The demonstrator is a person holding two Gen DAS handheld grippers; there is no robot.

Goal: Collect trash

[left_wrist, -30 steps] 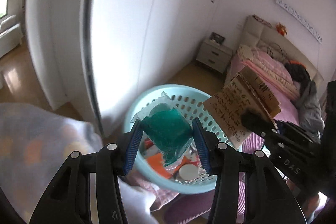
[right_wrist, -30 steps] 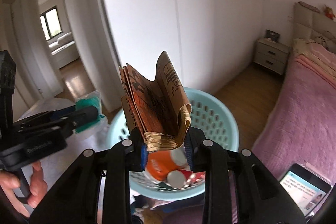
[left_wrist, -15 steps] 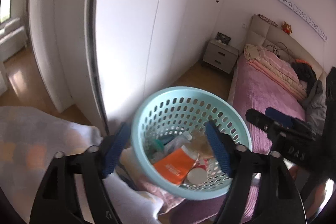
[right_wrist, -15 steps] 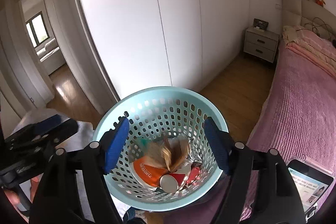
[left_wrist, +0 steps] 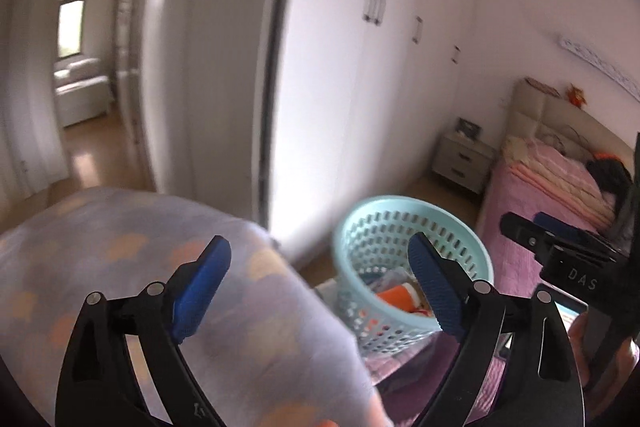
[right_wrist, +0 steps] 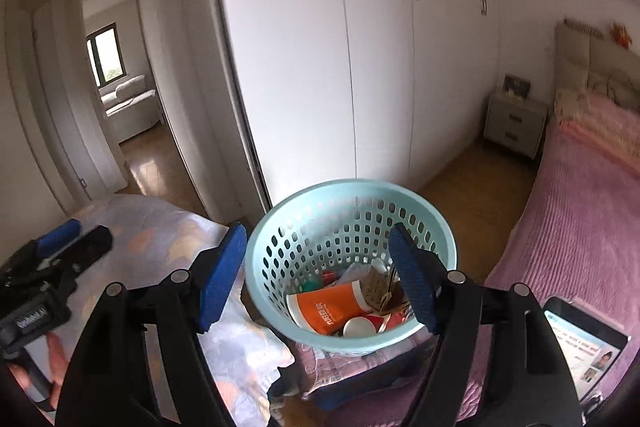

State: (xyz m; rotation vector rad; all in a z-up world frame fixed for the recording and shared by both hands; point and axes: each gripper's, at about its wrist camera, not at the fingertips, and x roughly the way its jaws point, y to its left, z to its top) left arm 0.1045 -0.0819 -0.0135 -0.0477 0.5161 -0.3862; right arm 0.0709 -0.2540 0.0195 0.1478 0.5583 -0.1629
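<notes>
A pale blue perforated basket [right_wrist: 276,247] stands on folded bedding and holds trash: an orange cup [right_wrist: 326,311], brown crumpled cardboard [right_wrist: 376,287] and other bits. It also shows in the left wrist view [left_wrist: 360,227]. My right gripper [right_wrist: 316,277] is open and empty, its blue pads either side of the basket, above it. My left gripper [left_wrist: 318,291] is open and empty, above a patterned blanket [left_wrist: 100,251], to the left of the basket. Each gripper shows in the other's view, the right one [left_wrist: 560,243] and the left one [right_wrist: 60,247].
White wardrobe doors [right_wrist: 360,67] stand behind the basket. A pink-covered bed [right_wrist: 580,219] lies to the right, with a phone [right_wrist: 584,343] on it. A bedside cabinet [right_wrist: 514,123] is in the far corner. A doorway [right_wrist: 120,87] opens at the left.
Both grippers opened: the green packet and the brown cardboard dropped into the basket. Since then the left gripper has swung left over the blanket; the right has drawn back a little.
</notes>
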